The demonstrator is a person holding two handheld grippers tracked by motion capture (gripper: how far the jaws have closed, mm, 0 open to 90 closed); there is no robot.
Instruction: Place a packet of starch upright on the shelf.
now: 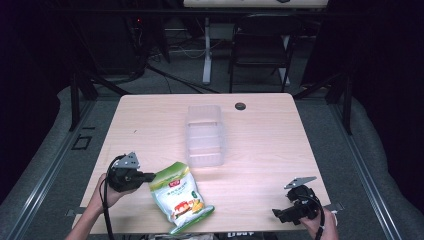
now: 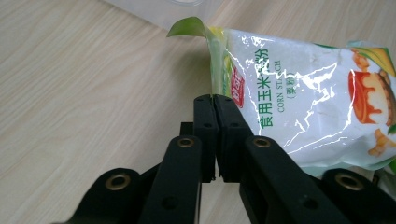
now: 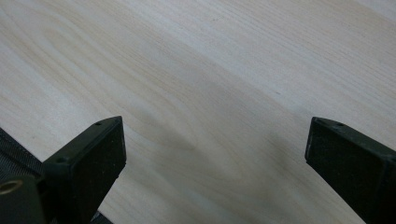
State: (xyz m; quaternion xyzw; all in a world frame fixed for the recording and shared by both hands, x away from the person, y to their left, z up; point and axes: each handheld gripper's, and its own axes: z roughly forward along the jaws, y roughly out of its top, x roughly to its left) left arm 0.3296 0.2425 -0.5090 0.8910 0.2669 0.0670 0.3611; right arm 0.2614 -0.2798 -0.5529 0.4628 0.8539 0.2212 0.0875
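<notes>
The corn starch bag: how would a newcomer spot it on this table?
Start at the wooden table and look to its near edge, just in front of the clear plastic container. There lies the corn starch bag, the only glossy green-and-white printed packet.

Corn starch bag [image 1: 181, 197] lower centre on the tabletop [image 1: 270, 145], clear container [image 1: 203, 136] above it mid-frame, left hand-held gripper [image 1: 150, 177] touching the bag's left edge, right hand-held gripper [image 1: 278, 215] lower right

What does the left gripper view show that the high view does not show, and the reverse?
Left gripper view: the printed words CORN STARCH on the corn starch bag, and the left tool with its jaws shut on the bag's edge. High view: the right tool near the table's front right corner, and a dark chair behind. Both: the bag, the clear plastic container and the wooden table.
</notes>
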